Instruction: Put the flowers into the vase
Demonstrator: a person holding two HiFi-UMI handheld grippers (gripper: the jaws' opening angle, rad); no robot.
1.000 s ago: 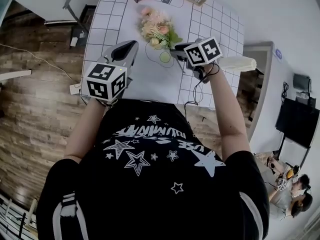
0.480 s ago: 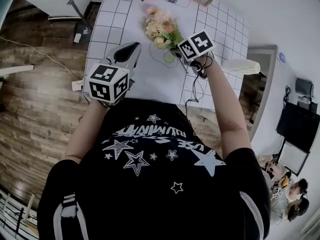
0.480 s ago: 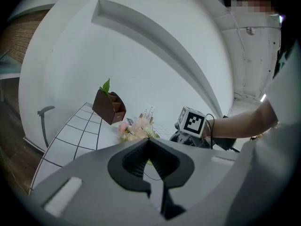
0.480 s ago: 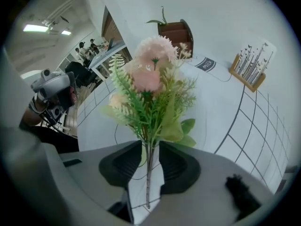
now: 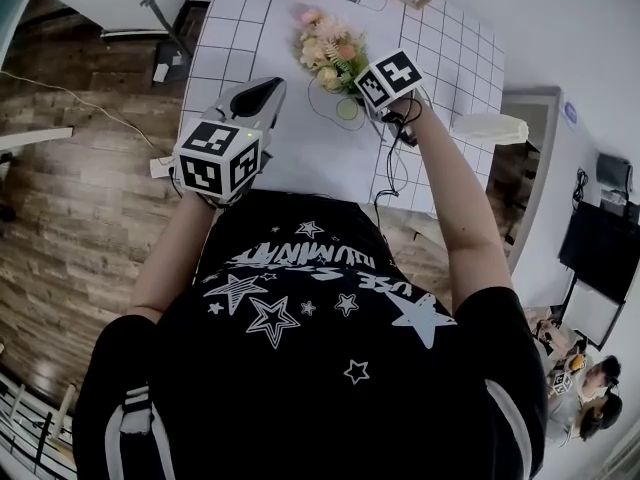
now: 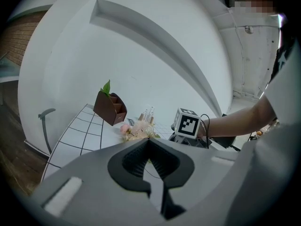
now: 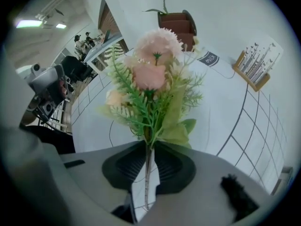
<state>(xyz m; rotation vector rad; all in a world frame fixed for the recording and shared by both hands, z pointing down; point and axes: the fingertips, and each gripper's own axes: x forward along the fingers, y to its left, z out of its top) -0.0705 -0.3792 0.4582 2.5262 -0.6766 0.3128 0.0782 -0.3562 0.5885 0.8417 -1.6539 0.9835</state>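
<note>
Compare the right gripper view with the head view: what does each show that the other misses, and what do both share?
Only the right gripper view: the flower stem running between the jaws of the right gripper, which have just been closing and now pinch it. Only the head view: the left gripper, the person's black star-printed shirt and the wooden floor. Both: the pink-and-green bouquet, the white gridded table and the brown holder.

My flowers (image 7: 151, 81): 1 small bunch of pink and peach blooms with green fern, lying on the white gridded table (image 5: 290, 138), its thin stem pinched in my right gripper's (image 7: 149, 149) jaws, which have just been closing.
</note>
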